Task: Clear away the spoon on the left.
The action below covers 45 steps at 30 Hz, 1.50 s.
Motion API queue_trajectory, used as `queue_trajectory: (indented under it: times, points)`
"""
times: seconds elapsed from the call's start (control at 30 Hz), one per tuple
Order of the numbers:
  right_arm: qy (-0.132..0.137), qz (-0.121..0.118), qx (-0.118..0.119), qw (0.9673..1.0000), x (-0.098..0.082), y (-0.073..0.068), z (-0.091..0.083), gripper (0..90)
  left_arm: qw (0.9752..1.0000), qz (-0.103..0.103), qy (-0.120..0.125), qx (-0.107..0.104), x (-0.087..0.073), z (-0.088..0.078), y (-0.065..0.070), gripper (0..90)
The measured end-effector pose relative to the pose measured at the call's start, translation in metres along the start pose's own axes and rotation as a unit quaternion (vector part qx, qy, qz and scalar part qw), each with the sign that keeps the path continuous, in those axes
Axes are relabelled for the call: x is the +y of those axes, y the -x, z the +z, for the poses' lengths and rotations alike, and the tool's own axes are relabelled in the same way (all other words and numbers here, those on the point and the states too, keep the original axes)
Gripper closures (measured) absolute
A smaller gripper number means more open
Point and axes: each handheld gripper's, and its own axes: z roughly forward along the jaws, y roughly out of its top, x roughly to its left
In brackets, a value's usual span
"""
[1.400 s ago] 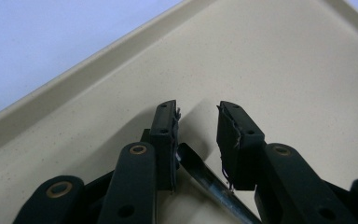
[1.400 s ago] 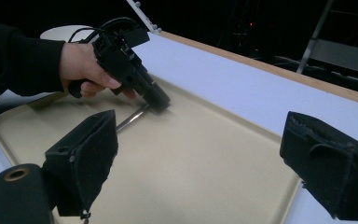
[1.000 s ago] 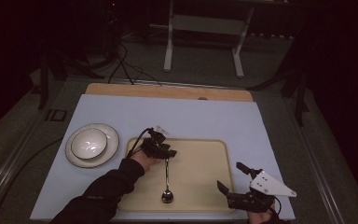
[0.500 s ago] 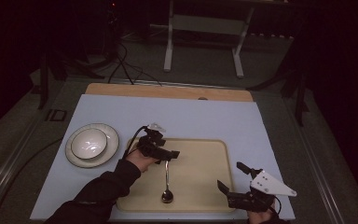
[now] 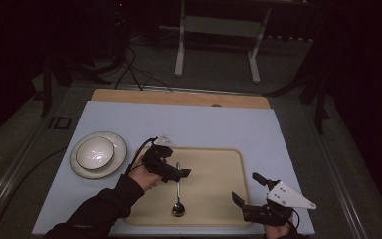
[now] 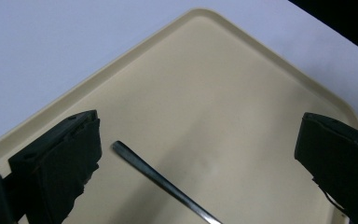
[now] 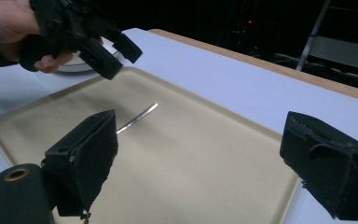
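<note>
A metal spoon [image 5: 178, 191] lies on the beige tray [image 5: 214, 164], bowl end toward the near edge, handle pointing away. My left gripper [image 5: 175, 175] hovers open at the top of the handle. In the left gripper view the handle tip [image 6: 156, 177] lies on the tray [image 6: 223, 93] between the spread jaws of the gripper [image 6: 198, 135], touching neither. My right gripper [image 5: 248, 189] is open at the tray's near right corner. From the right gripper view, its jaws [image 7: 205, 140] frame the spoon handle [image 7: 137, 119] and the left gripper [image 7: 86, 37] beyond.
A white bowl on a white plate [image 5: 82, 167] stands left of the tray on the pale blue tabletop [image 5: 204, 124]. A wooden strip [image 5: 179, 97] runs along the far edge. Dark floor, cables and a metal stand lie behind the table.
My left gripper has drifted slightly nearer and to the right, over the spoon handle. The spoon and the right gripper have stayed where they were.
</note>
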Motion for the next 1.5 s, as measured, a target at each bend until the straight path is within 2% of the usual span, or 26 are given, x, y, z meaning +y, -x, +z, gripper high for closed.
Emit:
queue_trajectory:
  times: [0.03,0.13,0.2,0.3,0.53,0.57,0.63,0.8,1.17,1.27,1.5]
  points:
    - [0.000,0.000,0.000,1.0000,0.000,0.000,0.000,11.4,1.0000,0.000,0.000,0.000,0.000,0.000,0.000,1.3]
    - [0.000,0.000,0.000,1.0000,0.000,0.000,0.000,11.4,0.9997,0.021,0.011,0.006,-0.003,-0.012,0.006,1.4]
    - [0.000,0.000,0.000,1.0000,0.000,0.000,0.000,11.5,0.9996,0.022,0.014,0.009,-0.004,-0.015,0.006,1.3]
    - [0.000,0.001,0.001,1.0000,0.000,0.000,0.000,11.5,0.9992,0.023,0.029,0.013,-0.006,-0.030,0.009,1.3]
    - [-0.001,0.000,0.000,1.0000,0.000,0.000,0.001,11.5,0.9984,0.027,0.044,0.020,-0.011,-0.049,0.012,1.3]
    - [-0.003,0.001,0.000,1.0000,0.000,0.000,0.001,11.4,0.9978,0.023,0.056,0.028,-0.013,-0.054,0.012,1.3]
    - [-0.003,0.002,0.000,1.0000,0.000,0.000,0.001,11.4,0.9975,0.016,0.064,0.024,-0.016,-0.060,0.011,1.3]
    - [-0.004,0.001,0.000,1.0000,0.000,0.000,0.001,11.5,0.9976,0.017,0.060,0.030,-0.023,-0.069,0.010,1.3]
    - [-0.005,-0.002,-0.001,1.0000,0.000,-0.001,0.002,11.5,0.9963,0.015,0.071,0.045,-0.045,-0.088,0.008,1.3]
    - [-0.003,-0.001,-0.002,1.0000,0.000,-0.001,0.001,11.4,0.9963,0.021,0.062,0.055,-0.052,-0.091,0.007,1.3]
    - [-0.003,-0.002,-0.002,1.0000,0.000,-0.001,0.002,11.4,0.9951,0.033,0.070,0.062,-0.067,-0.098,0.007,1.3]
